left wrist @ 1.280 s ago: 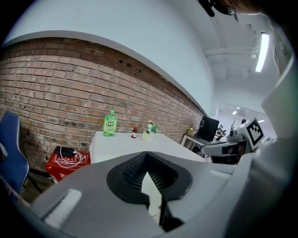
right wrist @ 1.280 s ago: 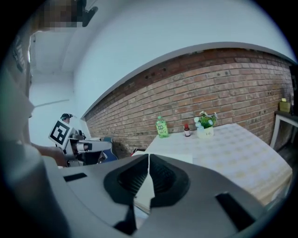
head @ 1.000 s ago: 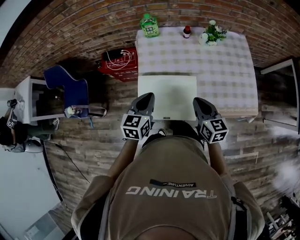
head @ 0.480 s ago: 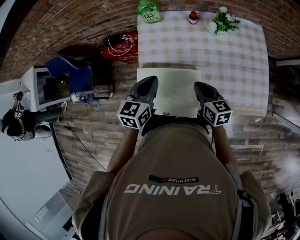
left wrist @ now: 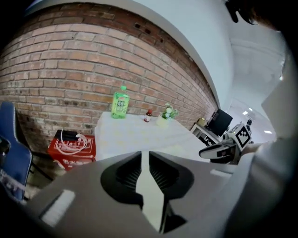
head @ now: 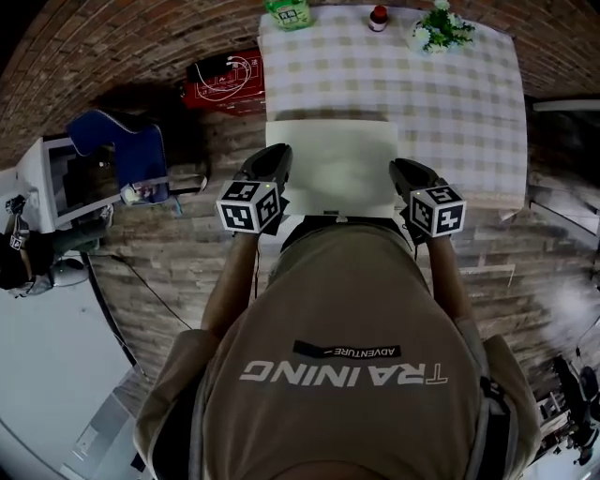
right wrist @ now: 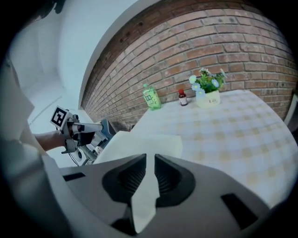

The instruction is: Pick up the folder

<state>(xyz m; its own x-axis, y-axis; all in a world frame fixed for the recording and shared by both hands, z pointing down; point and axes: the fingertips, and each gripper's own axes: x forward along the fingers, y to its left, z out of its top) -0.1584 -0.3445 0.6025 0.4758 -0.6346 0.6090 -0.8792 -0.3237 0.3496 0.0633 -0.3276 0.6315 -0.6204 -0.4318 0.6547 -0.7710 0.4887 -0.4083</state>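
- Brick walling and plank flooring surround a counter (head: pixel 469 122) in a checked cloth in the head view. At its far edge stand two bottles, one large green bottle (head: pixel 289 11) and one small red-capped bottle (head: pixel 379 16), plus one flower pot (head: pixel 441 28) holding a leafy plant with pale blooms.
- One white folder (head: pixel 333 169) sits over the counter's near edge, just in front of the person. The left hand-held gripper (head: pixel 277 155) is on its left edge and the right hand-held gripper (head: pixel 401 171) on its right. Whether the folder rests on the cloth cannot be told.
- On the floor left of the counter is one red box (head: pixel 225 80) with a white cable coiled on top, and near it one blue chair (head: pixel 127 155).
- Left gripper view: the left hand-held gripper (left wrist: pixel 145 173) has its jaws clamped on the folder (left wrist: pixel 152 197), whose thin edge runs between the ribbed pads. Beyond are the counter (left wrist: pixel 135 137), both bottles, the pot and the red box (left wrist: pixel 70 146).
- Right gripper view: the right hand-held gripper (right wrist: pixel 150 174) is likewise clamped on the folder (right wrist: pixel 139 144), which spreads toward the left hand-held gripper (right wrist: pixel 88 128) at its far side.
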